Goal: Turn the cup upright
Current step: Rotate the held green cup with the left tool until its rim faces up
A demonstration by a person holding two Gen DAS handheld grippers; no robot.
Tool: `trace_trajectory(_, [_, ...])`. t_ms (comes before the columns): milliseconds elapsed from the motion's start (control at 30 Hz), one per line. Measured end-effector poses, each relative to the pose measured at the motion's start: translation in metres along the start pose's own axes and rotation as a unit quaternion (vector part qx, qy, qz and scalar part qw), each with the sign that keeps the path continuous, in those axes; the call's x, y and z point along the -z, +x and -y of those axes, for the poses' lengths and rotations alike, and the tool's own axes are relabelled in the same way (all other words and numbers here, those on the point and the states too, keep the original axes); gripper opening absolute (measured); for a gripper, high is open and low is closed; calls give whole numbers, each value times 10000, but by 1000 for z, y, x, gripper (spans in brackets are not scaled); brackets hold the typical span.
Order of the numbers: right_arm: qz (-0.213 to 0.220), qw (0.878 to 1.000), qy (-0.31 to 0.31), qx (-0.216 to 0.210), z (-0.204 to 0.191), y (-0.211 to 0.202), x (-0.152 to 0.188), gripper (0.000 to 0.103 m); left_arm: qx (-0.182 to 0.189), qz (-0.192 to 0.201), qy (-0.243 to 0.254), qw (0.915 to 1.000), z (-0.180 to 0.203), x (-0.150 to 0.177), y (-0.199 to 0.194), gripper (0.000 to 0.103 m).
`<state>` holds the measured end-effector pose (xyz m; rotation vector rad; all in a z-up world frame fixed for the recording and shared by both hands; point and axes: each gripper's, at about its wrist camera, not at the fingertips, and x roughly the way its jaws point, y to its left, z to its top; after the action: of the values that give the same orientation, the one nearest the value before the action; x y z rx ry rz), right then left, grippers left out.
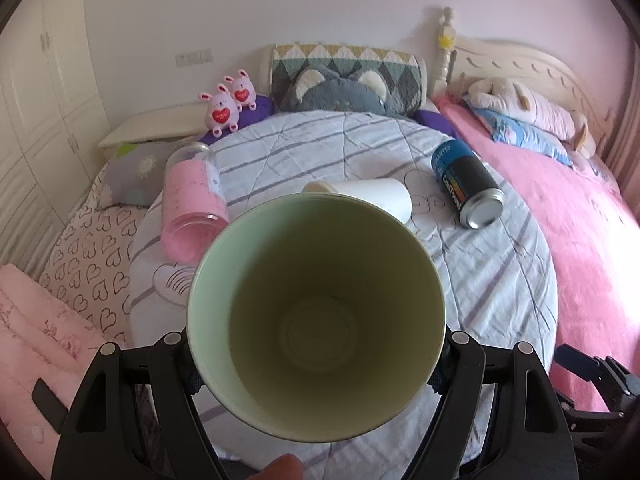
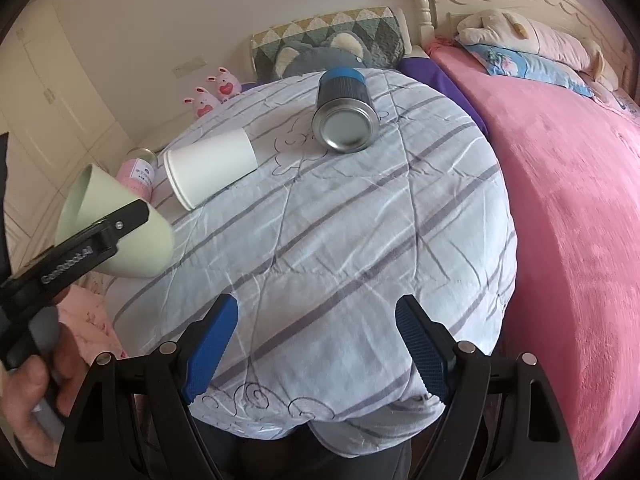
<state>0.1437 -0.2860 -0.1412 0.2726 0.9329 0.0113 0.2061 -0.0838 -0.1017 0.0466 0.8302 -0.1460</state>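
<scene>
My left gripper (image 1: 316, 364) is shut on a pale green cup (image 1: 316, 316) and holds it in the air, its mouth tilted up towards the camera. In the right wrist view the green cup (image 2: 120, 216) hangs above the left edge of the round table, gripped by the left gripper (image 2: 132, 216). A white paper cup (image 1: 380, 196) lies on its side behind it; the white cup also shows in the right wrist view (image 2: 210, 168). My right gripper (image 2: 316, 344) is open and empty above the table's near part.
The round table wears a striped white cloth (image 2: 340, 220). A blue and black can (image 2: 344, 112) lies on its side at the back. A pink jar (image 1: 192, 204) lies on its side at the left. A pink bed (image 2: 580, 200) stands to the right.
</scene>
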Motion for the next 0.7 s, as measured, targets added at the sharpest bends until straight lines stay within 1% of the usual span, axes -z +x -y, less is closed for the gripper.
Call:
trace_trajectory(133, [42, 10000, -21, 37, -7, -6, 5, 82, 22, -132, 67, 9999, -5, 6, -11, 79])
trace_trajectory(233, [79, 9999, -30, 66, -12, -9, 10, 82, 3, -121, 134, 9998, -9, 11, -15, 79])
trace_trajectory(300, [92, 9999, -20, 78, -15, -10, 13, 82, -44, -102, 165, 9998, -10, 14, -10, 79])
trace_trajectory(400, [72, 9999, 26, 98, -19, -10, 22, 82, -36, -301, 233, 9993, -10, 26, 18, 79])
trace_trajectory(533, [46, 9998, 39, 183, -24, -11, 34, 82, -109, 61, 402, 9991, -4, 34, 15, 79])
trace_trajectory(700, [66, 9995, 64, 295, -28, -14, 44, 82, -22, 365, 386, 9986, -9, 35, 17, 79])
